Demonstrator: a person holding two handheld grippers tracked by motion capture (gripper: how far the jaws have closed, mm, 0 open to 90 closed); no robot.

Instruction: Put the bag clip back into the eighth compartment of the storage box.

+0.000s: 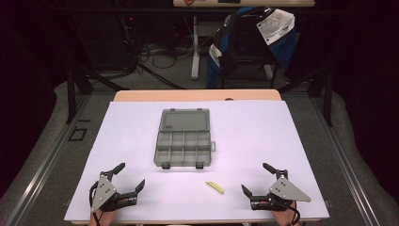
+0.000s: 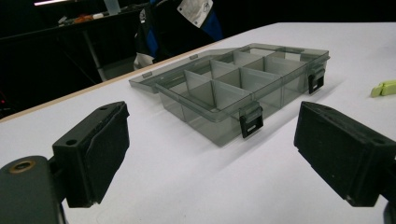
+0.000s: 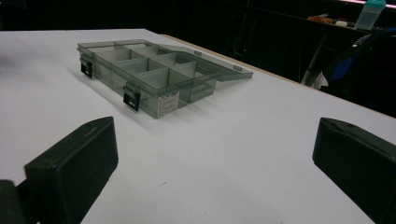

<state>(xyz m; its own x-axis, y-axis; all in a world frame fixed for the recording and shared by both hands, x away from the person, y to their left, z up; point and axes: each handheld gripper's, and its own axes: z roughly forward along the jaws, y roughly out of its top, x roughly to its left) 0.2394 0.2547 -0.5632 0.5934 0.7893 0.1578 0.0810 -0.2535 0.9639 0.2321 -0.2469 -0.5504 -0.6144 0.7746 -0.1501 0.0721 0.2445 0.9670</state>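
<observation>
Left claw [image 1: 131, 175] rests at the near left corner of the white bench [image 1: 291, 141], jaws spread wide, nothing between them. Right claw [image 1: 255, 177] at the near right corner — likewise agape and empty. Grey compartment box [image 1: 182, 147] sits mid-bench, lid [image 1: 184, 120] laid flat open toward the far edge, two black latches [image 1: 165, 165] facing the person; dividers visible, compartments look bare. Small yellow-green piece [image 1: 214, 187] lies on the bench between box and right claw — nearer the claw, touching neither. Both claws well apart from the box.
</observation>
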